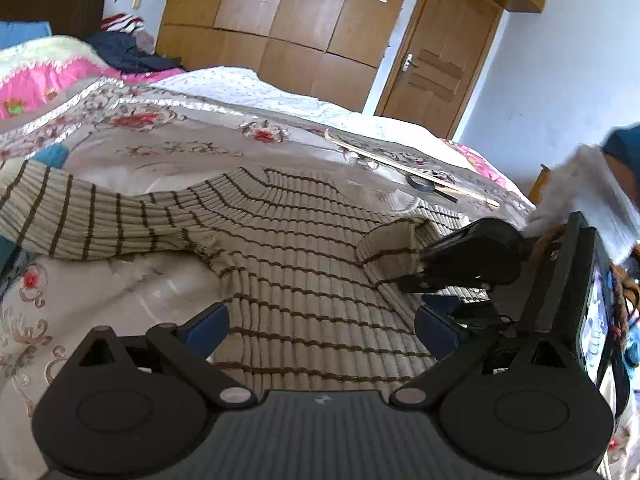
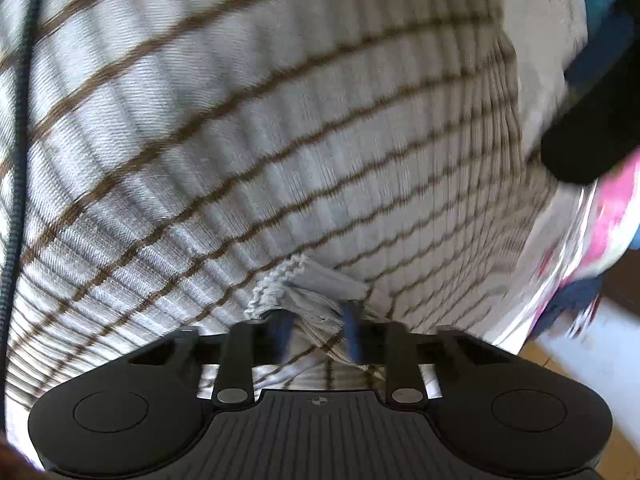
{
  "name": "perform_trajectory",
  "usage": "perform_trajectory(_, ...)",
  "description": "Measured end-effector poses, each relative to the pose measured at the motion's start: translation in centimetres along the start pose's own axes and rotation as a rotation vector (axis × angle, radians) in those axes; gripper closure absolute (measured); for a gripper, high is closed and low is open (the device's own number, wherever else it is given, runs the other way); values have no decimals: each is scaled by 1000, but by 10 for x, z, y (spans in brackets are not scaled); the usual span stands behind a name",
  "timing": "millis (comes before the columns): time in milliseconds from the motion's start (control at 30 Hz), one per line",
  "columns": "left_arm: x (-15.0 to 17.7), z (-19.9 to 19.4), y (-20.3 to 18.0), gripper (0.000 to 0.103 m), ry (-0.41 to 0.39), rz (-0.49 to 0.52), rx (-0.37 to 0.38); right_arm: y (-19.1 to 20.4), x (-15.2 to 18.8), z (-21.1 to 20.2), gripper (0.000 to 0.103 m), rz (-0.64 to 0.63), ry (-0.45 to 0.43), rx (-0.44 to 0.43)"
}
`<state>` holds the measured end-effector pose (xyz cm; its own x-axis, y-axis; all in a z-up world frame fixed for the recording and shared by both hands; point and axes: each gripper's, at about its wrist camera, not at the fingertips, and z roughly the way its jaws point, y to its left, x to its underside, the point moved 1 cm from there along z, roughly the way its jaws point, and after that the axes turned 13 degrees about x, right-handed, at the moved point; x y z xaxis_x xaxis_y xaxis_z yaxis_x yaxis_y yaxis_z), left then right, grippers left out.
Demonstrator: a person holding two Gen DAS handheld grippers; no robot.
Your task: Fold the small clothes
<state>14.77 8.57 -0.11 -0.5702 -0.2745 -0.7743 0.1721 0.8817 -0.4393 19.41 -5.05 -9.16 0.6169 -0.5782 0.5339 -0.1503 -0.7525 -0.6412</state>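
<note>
Striped knit sweater (image 1: 296, 240) is lying soft and floppy across the bed (image 1: 132, 148), so I am pinching its sleeve cuff (image 2: 316, 312) in my right claw (image 2: 316, 336) while my left claw (image 1: 320, 320) is hovering apart above the body.

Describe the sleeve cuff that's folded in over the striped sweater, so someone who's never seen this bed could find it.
Start at the floral bedspread, where a beige ribbed sweater with thin brown stripes lies spread out. On its right side, the cuff lies on the body, pinched in the right claw. The other sleeve stretches flat to the left, ungripped.
</note>
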Motion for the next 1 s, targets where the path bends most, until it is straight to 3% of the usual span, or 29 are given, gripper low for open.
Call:
perform_trajectory(133, -3, -7, 4, 0, -30, -18, 0, -28, 4, -7, 95, 246, 74, -16)
perform_trajectory(233, -5, -14, 6, 0, -68, -19, -24, -70, 20, -5, 95, 559, 174, 0)
perform_trajectory(433, -8, -23, 9, 0, -132, -15, -75, -184, 114, -7, 96, 1480, 348, 105)
perform_trajectory(500, -8, -24, 9, 0, -138, -8, -81, -200, 143, -9, 96, 1765, 361, 118)
perform_trajectory(567, -8, -23, 9, 0, -137, -5, -83, -203, 146, 3, 96, 1934, 320, 103)
perform_trajectory(667, -6, -19, 9, 0, -119, 2, -85, -191, 103, 39, 95, 1979, 267, 19)
perform_trajectory(733, -3, -16, 7, 0, -103, 18, -98, -179, 69, 58, 90, 1940, 220, -162)
perform_trajectory(767, -2, -15, 7, 0, -95, 23, -101, -179, 60, 60, 90, 1915, 193, -208)
perform_trajectory(867, -1, -10, 6, 0, -80, 29, -98, -169, 50, 36, 86, 1847, 99, -192)
perform_trajectory(900, 0, -9, 6, 0, -72, 30, -97, -165, 57, 26, 80, 1861, 83, -180)
perform_trajectory(933, 1, -8, 5, 0, -67, 32, -97, -159, 69, 17, 73, 1890, 75, -163)
perform_trajectory(1000, 2, -6, 4, 0, -65, 42, -101, -140, 97, 6, 71, 1973, 121, -92)
